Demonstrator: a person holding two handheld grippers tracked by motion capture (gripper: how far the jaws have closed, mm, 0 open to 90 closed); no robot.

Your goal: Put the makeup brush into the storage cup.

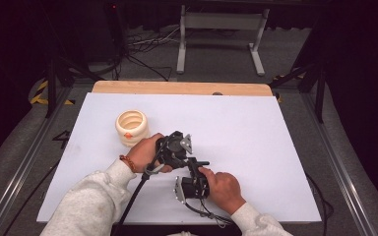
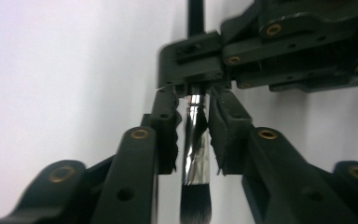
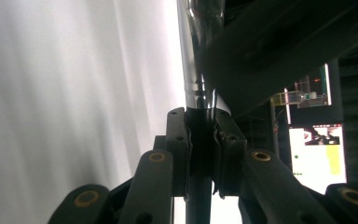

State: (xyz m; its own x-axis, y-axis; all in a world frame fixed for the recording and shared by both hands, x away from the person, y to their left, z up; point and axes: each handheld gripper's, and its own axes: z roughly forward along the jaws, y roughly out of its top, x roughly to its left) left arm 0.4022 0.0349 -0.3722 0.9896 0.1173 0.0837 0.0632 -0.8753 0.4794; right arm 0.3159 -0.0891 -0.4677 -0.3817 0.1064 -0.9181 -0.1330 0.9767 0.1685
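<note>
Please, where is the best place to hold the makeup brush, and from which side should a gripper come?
Probably the black handle, with the jaws coming across it from both sides, as the right gripper does. The handle is straight and thin. The silver ferrule is shiny and tapered, perhaps slippery; the bristles are soft.

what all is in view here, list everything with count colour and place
brush: one, black handle, shiny silver ferrule, dark bristles; held between both tools above the middle of the table
ridged cup: one, cream with an orange mark, standing left of centre on the table
table: one, white top with a wooden strip along its far edge
metal stand: one, grey, on the floor beyond the table
cables: several, dark and white, on the floor behind the table
left tool: one, black, jaws around the silver ferrule
right tool: one, black, shut on the black handle just below the ferrule
hands: two, in pale grey sleeves, a beaded bracelet on the left wrist
</note>
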